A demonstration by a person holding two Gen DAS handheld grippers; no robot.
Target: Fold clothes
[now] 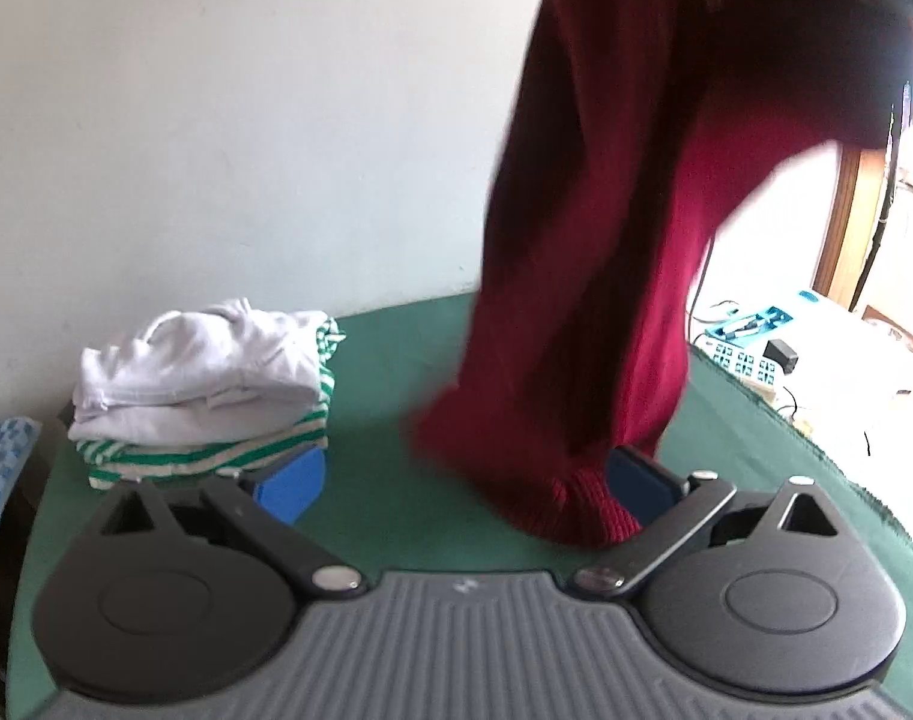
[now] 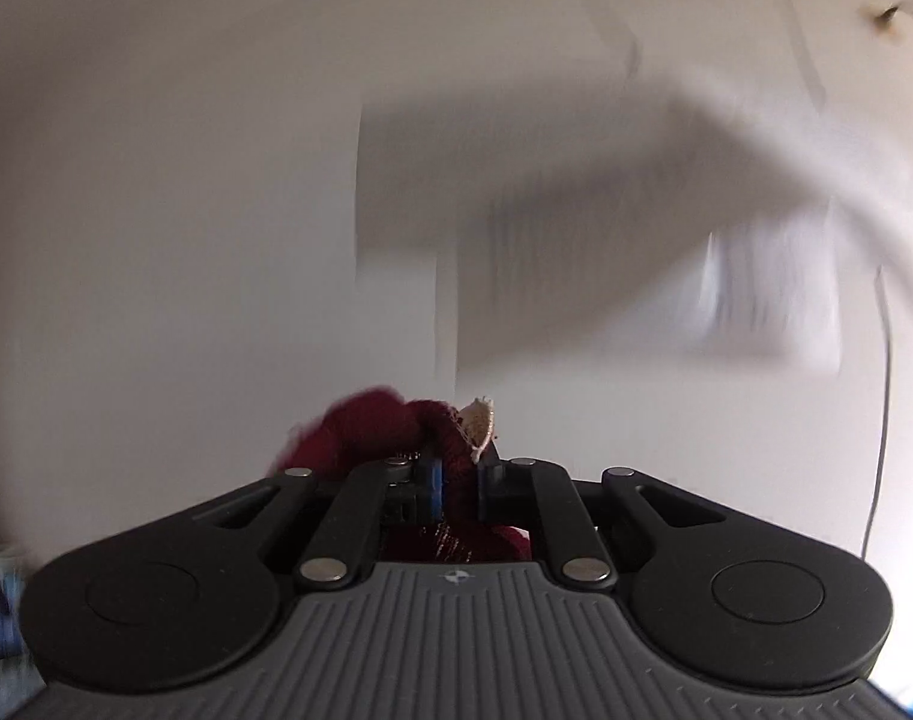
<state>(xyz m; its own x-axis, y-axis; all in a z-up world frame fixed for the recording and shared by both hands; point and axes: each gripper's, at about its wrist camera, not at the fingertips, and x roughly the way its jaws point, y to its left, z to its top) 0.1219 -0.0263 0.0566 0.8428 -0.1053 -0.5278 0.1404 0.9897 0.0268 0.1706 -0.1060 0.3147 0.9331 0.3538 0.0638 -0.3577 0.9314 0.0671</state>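
A dark red knitted garment [image 1: 624, 210] hangs from the top right of the left wrist view, its ribbed lower end resting on the green table cover [image 1: 390, 372]. My left gripper [image 1: 465, 477] stands open wide; the garment's lower end lies between its blue fingertips [image 1: 294, 483], close to the right one, with neither pad pressing on it. In the right wrist view my right gripper [image 2: 456, 477] is shut on a bunch of the same red garment [image 2: 366, 420], a beige label [image 2: 480, 417] sticking up beside the pinch. It is raised high and faces a pale wall.
A stack of folded clothes [image 1: 210, 384], white on top and green-striped below, sits at the table's back left by the wall. A blue checked cloth [image 1: 0, 474] lies at the far left. Right of the table's edge are a white surface with small devices [image 1: 750, 348] and a bright window.
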